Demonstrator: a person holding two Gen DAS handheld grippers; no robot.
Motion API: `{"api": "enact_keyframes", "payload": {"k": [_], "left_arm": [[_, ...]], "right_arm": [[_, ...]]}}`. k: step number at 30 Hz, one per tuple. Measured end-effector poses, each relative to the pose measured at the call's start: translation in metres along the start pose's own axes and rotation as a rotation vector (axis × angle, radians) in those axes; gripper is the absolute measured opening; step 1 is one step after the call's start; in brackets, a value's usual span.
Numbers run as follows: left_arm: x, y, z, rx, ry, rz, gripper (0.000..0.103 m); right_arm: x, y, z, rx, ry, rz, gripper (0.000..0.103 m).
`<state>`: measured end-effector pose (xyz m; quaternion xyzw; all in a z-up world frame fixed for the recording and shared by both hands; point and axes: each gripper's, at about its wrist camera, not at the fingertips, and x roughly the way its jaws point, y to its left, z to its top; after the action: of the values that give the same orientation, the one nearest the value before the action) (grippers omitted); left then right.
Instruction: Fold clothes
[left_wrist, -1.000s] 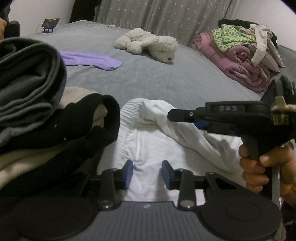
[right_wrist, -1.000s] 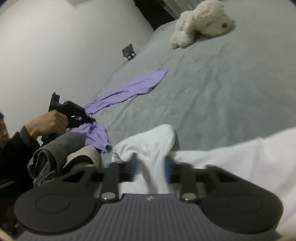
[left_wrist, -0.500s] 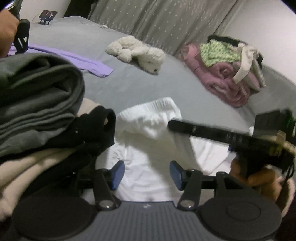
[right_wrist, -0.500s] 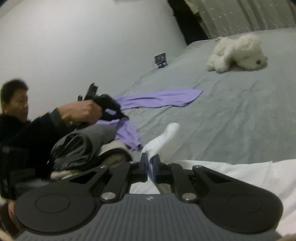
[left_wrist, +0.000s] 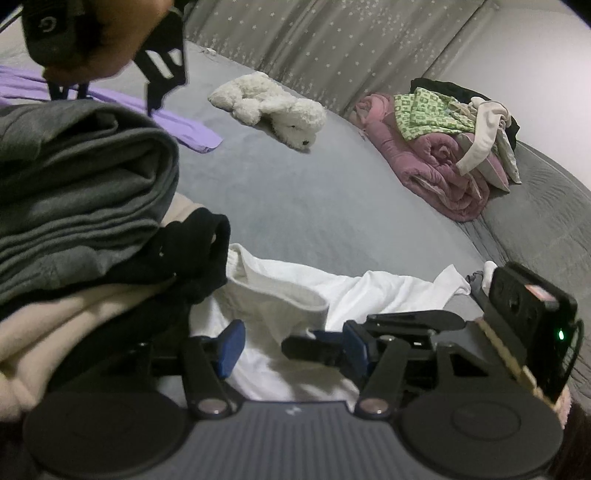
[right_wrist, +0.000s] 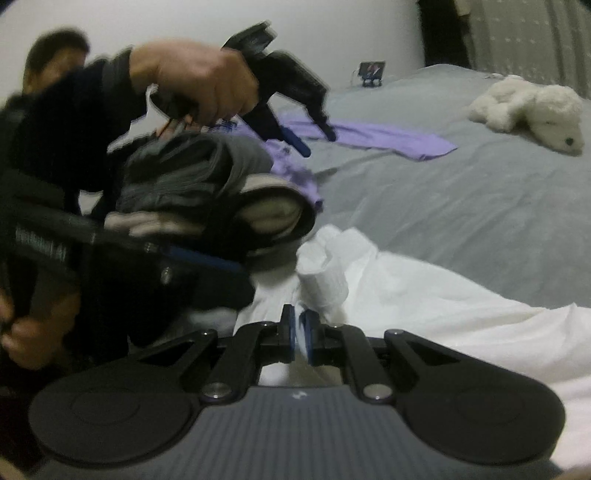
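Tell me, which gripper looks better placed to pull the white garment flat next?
Probably the right gripper: its jaws are already pinched on a fold of the white garment. The left gripper is open above the cloth, gripping nothing, beside the folded stack.

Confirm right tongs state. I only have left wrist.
Observer: Right tongs are shut on a fold of the white garment.
Operator: Purple cloth goes behind the pile here. Where does it end?
Observer: The purple cloth bunches up right behind the pile, above the white garment.
Operator: Whose hand is at my top left?
Observer: Another person's hand, dark sleeve, holding a third gripper above the pile. It is blurred.
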<state>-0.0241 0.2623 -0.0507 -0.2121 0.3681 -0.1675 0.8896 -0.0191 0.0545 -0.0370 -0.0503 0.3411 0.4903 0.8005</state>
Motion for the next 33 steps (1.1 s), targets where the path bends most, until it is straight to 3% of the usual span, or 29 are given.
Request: {"api": "enact_keyframes", "payload": {"k": [10,17,22,25,33], "left_arm": [[0.005,0.001,-0.002,0.001,0.02,0.011,0.06],[0.015,0.004,-0.004,-0.023,0.052,0.045,0.059],[0.018,0.005,-0.007,-0.024,0.067,0.07,0.057],[0.02,0.005,-0.008,-0.025,0.076,0.085,0.056],[0.026,0.006,-0.012,-0.026,0.099,0.125,0.048]], "right_arm": [[-0.007,0.03,-0.003,-0.244,0.031,-0.059,0.009],[-0.001,0.035,-0.011,-0.247,0.065,-0.029,0.012],[-0.025,0.018,-0.025,-0.084,0.049,-0.05,0.018],[-0.049,-0.006,-0.039,0.092,0.011,-0.074,0.038],[-0.114,-0.07,-0.083,0.588,-0.155,-0.138,0.038]]}}
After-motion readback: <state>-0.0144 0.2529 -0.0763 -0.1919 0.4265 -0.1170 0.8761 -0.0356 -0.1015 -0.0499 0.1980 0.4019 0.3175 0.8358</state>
